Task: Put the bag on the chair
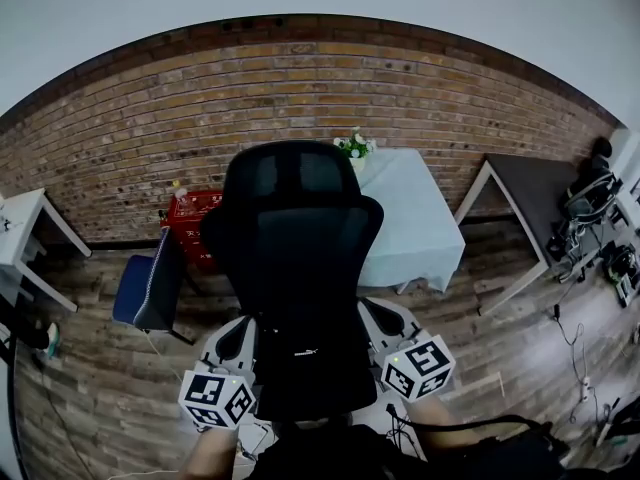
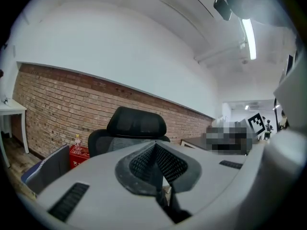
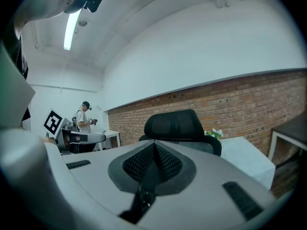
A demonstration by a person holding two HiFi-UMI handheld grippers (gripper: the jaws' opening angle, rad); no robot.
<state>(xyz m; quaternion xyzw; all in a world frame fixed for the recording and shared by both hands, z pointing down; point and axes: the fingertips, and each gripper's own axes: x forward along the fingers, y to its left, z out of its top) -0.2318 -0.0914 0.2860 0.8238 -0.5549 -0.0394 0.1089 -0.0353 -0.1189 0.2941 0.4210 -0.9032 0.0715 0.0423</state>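
A black office chair (image 1: 290, 228) stands in front of me with its back toward me; it also shows ahead in the left gripper view (image 2: 136, 123) and the right gripper view (image 3: 175, 126). A black bag (image 1: 310, 368) hangs between my two grippers, hard to separate from the chair's dark back. My left gripper (image 1: 245, 333) (image 2: 156, 150) is shut on a black strap (image 2: 167, 202) that drops from its jaws. On the other side, the right gripper (image 1: 378, 313) (image 3: 154, 145) is shut on a second black strap (image 3: 140, 202).
A table under a pale cloth (image 1: 415, 223) with flowers (image 1: 353, 146) stands behind the chair by the brick wall. A red crate (image 1: 190, 223) and a blue chair (image 1: 145, 288) are at left. A white table (image 1: 20, 228) stands far left, a dark table (image 1: 530, 183) and cables (image 1: 600, 258) at right.
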